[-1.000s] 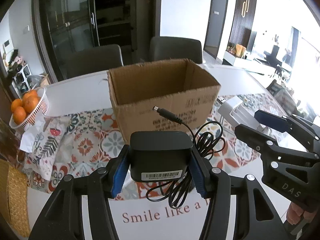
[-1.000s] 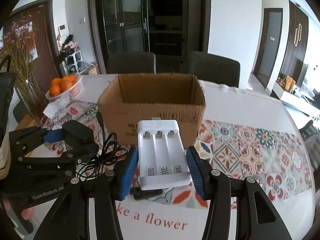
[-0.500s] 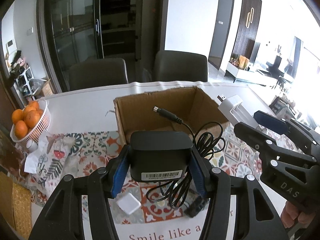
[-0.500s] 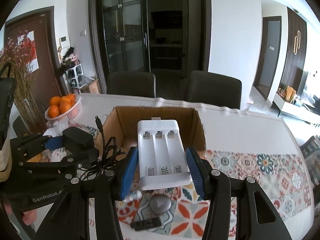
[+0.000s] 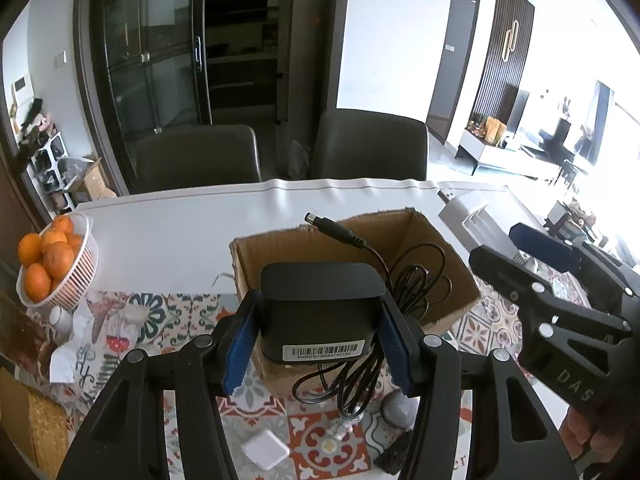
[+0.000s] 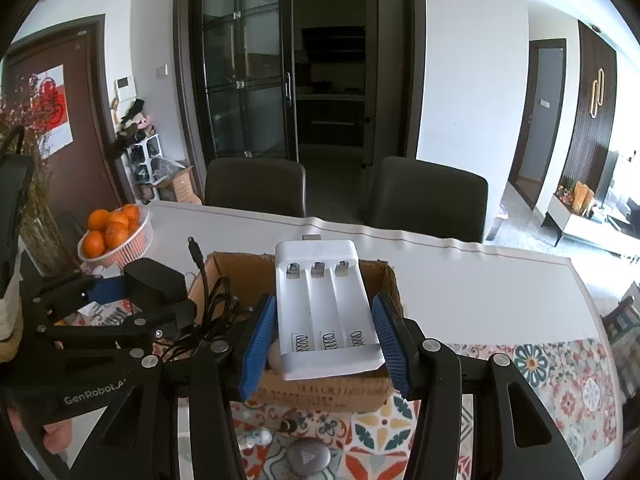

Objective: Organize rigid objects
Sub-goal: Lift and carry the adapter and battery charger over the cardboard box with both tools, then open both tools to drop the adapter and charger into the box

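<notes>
Grippers are both lifted higher now, left gripper [image 5: 318,330] clamped on the power adapter [image 5: 320,312], right gripper [image 6: 324,338] on the battery charger [image 6: 326,316], held above the cardboard box [image 5: 444,264], so drop-off looks close.

Black adapter [image 5: 320,312], white charger [image 6: 326,308], brown box [image 5: 452,264], floral-tiled cloth [image 5: 160,316].

My left gripper [image 5: 318,330] holds the power adapter [image 5: 320,312] above the near edge of the cardboard box [image 5: 436,248]; its cable [image 5: 416,276] hangs to the right, over the box. To the right, my right gripper [image 6: 326,338] holds the battery charger [image 6: 326,312] over the same box. The fruit basket [image 5: 64,276] sits on the table [image 5: 180,220] to the left. Two chairs [image 6: 256,186] stand behind the table.
</notes>
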{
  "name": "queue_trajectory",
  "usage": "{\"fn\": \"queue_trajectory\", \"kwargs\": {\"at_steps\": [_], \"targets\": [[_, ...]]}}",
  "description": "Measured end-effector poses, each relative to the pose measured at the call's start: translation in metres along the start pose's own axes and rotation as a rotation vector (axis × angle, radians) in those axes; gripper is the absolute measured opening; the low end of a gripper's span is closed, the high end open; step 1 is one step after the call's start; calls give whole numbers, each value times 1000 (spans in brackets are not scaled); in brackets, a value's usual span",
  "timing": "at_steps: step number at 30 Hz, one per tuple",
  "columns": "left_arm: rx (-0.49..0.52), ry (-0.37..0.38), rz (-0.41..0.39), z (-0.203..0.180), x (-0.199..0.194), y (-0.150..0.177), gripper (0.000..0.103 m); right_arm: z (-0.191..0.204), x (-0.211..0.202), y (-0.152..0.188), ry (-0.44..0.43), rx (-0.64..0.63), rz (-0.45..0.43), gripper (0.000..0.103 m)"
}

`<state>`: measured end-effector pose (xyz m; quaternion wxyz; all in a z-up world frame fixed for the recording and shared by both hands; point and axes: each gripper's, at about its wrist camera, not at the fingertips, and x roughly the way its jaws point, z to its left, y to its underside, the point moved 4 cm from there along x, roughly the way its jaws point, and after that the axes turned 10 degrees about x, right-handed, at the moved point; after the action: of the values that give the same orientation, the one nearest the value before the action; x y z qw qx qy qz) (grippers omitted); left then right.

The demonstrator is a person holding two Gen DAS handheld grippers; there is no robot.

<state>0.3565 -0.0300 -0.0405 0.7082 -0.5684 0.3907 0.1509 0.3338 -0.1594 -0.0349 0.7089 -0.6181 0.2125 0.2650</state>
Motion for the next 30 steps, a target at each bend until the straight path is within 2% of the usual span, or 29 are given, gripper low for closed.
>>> {"fn": "queue_trajectory", "kwargs": {"at_steps": [7,15,20,26,30], "targets": [[10,0,21,6,19,-17,56,-3,20,-8,-5,10,30,51],[5,30,90,9,54,-29,56,-14,51,-13,-10,45,105,51],[-10,60,146,11,77,-27,56,-18,69,-9,-18,67,151,51],[-4,57,200,8,92,-19,56,-23,84,0,-25,90,196,51],[1,47,201,9,93,-17,60,-25,92,5,-31,101,223,52]]}}
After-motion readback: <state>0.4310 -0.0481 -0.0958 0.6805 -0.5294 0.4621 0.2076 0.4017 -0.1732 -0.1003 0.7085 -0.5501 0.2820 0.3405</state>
